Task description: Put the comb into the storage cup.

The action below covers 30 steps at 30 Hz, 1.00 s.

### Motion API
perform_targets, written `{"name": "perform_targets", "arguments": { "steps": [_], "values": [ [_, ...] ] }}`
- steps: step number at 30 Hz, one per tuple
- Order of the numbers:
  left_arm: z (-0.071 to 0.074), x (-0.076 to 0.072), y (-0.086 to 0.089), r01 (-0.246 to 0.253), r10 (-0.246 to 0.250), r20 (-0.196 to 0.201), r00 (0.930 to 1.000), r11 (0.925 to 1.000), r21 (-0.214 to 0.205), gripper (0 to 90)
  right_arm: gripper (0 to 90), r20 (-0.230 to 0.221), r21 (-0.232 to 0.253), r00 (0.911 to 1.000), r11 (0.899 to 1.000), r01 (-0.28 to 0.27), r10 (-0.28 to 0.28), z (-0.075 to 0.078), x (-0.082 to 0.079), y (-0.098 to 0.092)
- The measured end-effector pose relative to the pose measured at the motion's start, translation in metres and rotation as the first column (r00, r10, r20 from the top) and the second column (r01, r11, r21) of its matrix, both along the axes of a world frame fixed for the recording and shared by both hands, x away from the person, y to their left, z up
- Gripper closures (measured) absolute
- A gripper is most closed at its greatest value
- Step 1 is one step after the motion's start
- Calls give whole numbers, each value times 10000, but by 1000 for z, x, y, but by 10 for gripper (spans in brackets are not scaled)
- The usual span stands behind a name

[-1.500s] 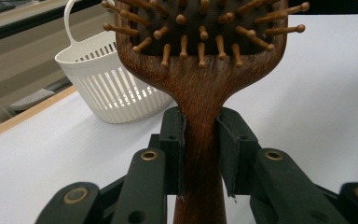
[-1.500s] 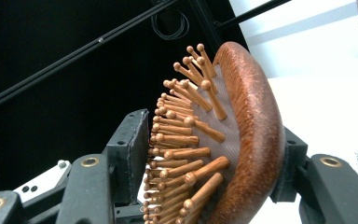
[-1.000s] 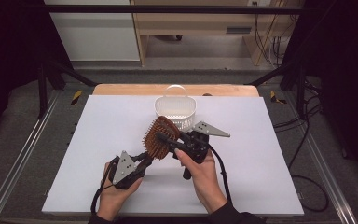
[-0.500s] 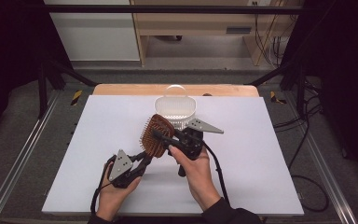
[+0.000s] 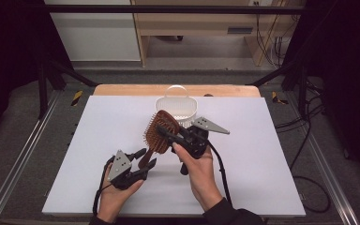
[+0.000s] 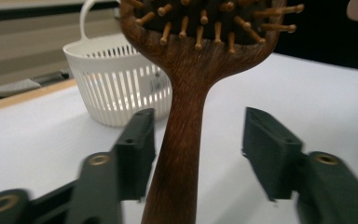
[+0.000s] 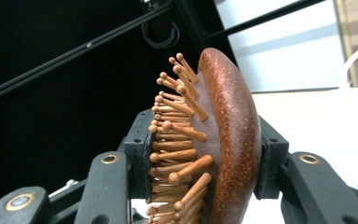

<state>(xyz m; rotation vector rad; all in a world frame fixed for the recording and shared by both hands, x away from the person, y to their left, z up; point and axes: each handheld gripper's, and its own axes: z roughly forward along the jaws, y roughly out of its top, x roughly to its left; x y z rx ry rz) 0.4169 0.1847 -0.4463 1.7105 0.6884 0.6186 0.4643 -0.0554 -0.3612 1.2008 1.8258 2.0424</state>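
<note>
Hairbrush (image 5: 161, 132) raised just before the white basket (image 5: 176, 108) | right gripper (image 5: 171, 136) fingers clamp its head, back and bristles, likely to carry it alone | left gripper (image 5: 146, 158) fingers have just been opening, parted around the handle, not pressing | both hands low over counter (image 5: 262, 154), forearms angled inward
</note>
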Motion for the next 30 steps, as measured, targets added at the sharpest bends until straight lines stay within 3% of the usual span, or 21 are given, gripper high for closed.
{"name": "perform_targets", "arguments": {
  "steps": [4,6,11,12,13,14,17,18,19,24,30],
  "values": [
    [3,-5,1,-401,401,439,9982,9992,-12,277,516,137,77,9995,9996,282,-283,5,4,-7],
    [5,-6,6,-833,855,569,9947,9957,-401,214,515,150,86,9983,9984,555,-556,7,7,-13],
    [6,-4,20,-1553,1583,398,9866,9853,-709,93,516,184,111,9954,9956,935,-937,9,13,-22],
    [6,-4,20,-1553,1583,398,9866,9853,-709,83,516,184,111,9954,9956,935,-937,9,13,-22],
    [4,-5,27,-1812,1845,329,9823,9798,-843,76,515,159,141,9940,9941,1079,-1081,11,15,-25],
    [4,-5,27,-1812,1845,329,9823,9798,-843,75,515,170,150,9939,9940,1086,-1088,12,16,-26],
    [0,-8,43,-2233,2267,224,9737,9692,-1037,63,515,226,118,9941,9943,1061,-1064,18,19,-28],
    [0,-8,43,-2233,2267,224,9737,9692,-1037,58,515,226,118,9941,9943,1061,-1064,18,19,-28],
    [-2,-10,50,-2455,2488,194,9684,9637,-1053,55,515,303,112,9936,9940,1087,-1090,23,21,-28],
    [-9,-17,67,-2942,2967,7,9550,9472,-1274,45,514,388,223,9923,9929,1164,-1172,34,26,-26],
    [-13,-22,79,-3212,3231,-51,9464,9388,-1247,41,513,462,470,9887,9889,1406,-1428,46,38,-24]
  ]
}}
